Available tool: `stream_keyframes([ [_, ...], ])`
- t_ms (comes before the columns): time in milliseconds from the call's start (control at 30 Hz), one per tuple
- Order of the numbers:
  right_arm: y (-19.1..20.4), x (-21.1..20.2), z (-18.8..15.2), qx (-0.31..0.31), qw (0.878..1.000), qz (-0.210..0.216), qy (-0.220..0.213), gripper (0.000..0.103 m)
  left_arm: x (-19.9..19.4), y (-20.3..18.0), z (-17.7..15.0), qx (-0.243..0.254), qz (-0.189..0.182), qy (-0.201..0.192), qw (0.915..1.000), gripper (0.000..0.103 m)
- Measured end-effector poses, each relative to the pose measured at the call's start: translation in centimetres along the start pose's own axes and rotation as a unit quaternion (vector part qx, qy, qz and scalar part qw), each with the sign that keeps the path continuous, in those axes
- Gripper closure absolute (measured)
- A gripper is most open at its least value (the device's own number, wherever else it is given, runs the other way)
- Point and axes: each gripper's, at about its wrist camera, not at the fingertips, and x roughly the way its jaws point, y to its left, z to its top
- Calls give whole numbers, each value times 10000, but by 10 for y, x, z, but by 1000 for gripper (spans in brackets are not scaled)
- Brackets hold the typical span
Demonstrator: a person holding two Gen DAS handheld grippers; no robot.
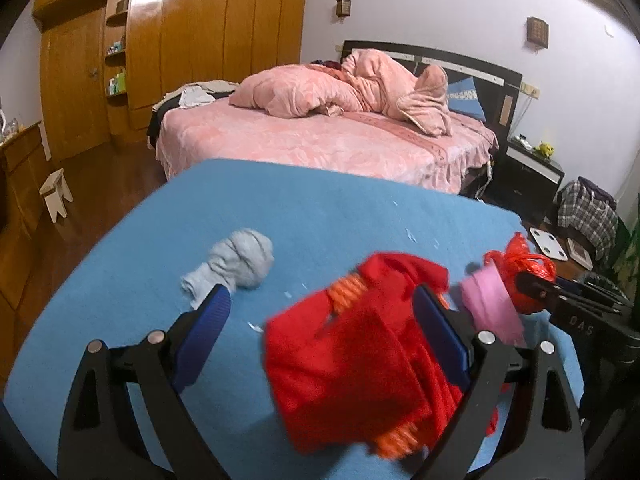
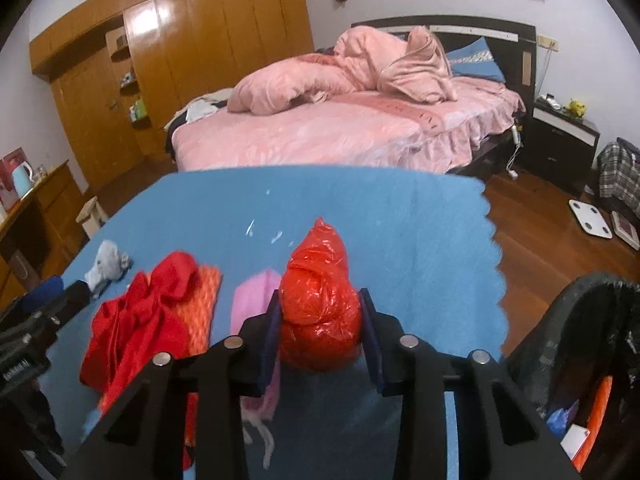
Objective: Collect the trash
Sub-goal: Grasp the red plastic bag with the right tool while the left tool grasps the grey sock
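Observation:
My right gripper (image 2: 320, 316) is shut on a crumpled red plastic bag (image 2: 318, 300) and holds it over the blue cloth (image 2: 400, 240); the bag also shows in the left wrist view (image 1: 528, 272). My left gripper (image 1: 324, 312) is open above the cloth, with a red and orange garment (image 1: 352, 360) lying between its fingers, blurred. A pink cloth (image 2: 256, 296) lies just left of the red bag. A balled grey sock (image 1: 240, 264) lies by my left fingertip.
A black-lined trash bin (image 2: 580, 340) with items inside stands at the right of the table. Small white scraps (image 2: 276, 236) lie on the cloth. A pink bed (image 2: 340, 128), wooden wardrobe (image 1: 180, 40), nightstand (image 2: 560, 136) and small stool (image 1: 56, 194) lie beyond.

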Motion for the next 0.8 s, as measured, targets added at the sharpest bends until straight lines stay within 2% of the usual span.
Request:
stream_keyframes([
  [133, 4, 9, 8, -104, 9998, -147, -77, 66, 13, 22, 12, -2, 226, 21, 9997, 13],
  [367, 16, 21, 10, -271, 9993, -234, -90, 66, 49, 61, 24, -193, 451, 334, 9982, 24],
  [533, 19, 24, 9, -319, 9992, -244, -18, 66, 70, 67, 24, -215, 288, 616, 9975, 29],
  [600, 20, 25, 8, -320, 9992, -243, 10, 66, 76, 65, 23, -136, 231, 735, 9969, 34],
  [667, 19, 27, 9, -308, 9993, -216, 37, 66, 82, 60, 22, 31, 124, 866, 9962, 46],
  [800, 14, 24, 10, -210, 9997, -139, -4, 66, 83, 55, 20, 157, 57, 873, 9960, 54],
])
